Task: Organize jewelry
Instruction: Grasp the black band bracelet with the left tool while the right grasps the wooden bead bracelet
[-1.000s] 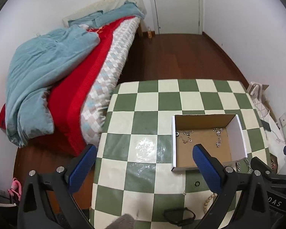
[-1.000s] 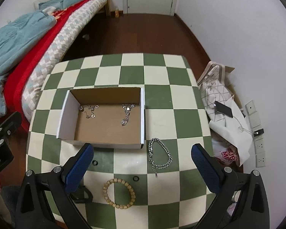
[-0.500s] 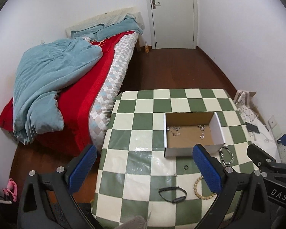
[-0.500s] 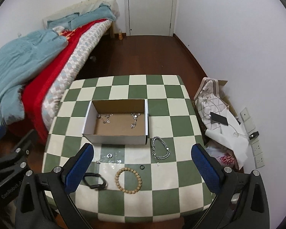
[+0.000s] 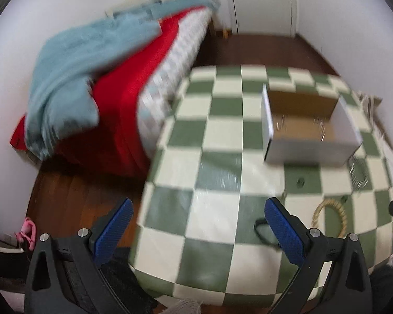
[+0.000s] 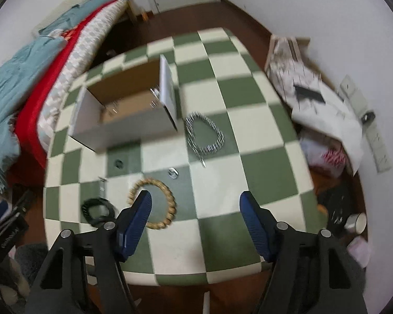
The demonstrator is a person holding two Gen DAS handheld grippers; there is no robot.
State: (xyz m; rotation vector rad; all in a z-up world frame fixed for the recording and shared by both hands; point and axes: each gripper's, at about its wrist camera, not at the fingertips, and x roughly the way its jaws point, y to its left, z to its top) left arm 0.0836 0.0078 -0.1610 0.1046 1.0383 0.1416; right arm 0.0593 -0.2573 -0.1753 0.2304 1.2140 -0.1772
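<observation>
An open cardboard box (image 6: pixel 123 130) (image 5: pixel 309 151) with small silver pieces inside stands on the green-and-cream checked table (image 6: pixel 249 157) (image 5: pixel 217 162). A silver chain bracelet (image 6: pixel 204 137) lies right of the box. A wooden bead bracelet (image 6: pixel 167 209) (image 5: pixel 338 217), a black band (image 6: pixel 97 209) (image 5: pixel 260 231) and small rings (image 6: pixel 173 173) lie nearer the front edge. My right gripper (image 6: pixel 196 209) hangs open above the front of the table, its left finger over the bead bracelet. My left gripper (image 5: pixel 196 222) is open over the table's front left, empty. Both views are blurred.
A bed (image 5: pixel 123 78) with blue and red covers stands against the table's left side. Bags, papers and a wall socket strip (image 6: pixel 327 110) lie on the floor at the right. A white door (image 5: pixel 262 2) is at the far wall, dark wooden floor before it.
Both grippers have dropped back closer to the table after rising. The right view has swung and tilted, now close over the bracelets. Nothing has been picked up.
</observation>
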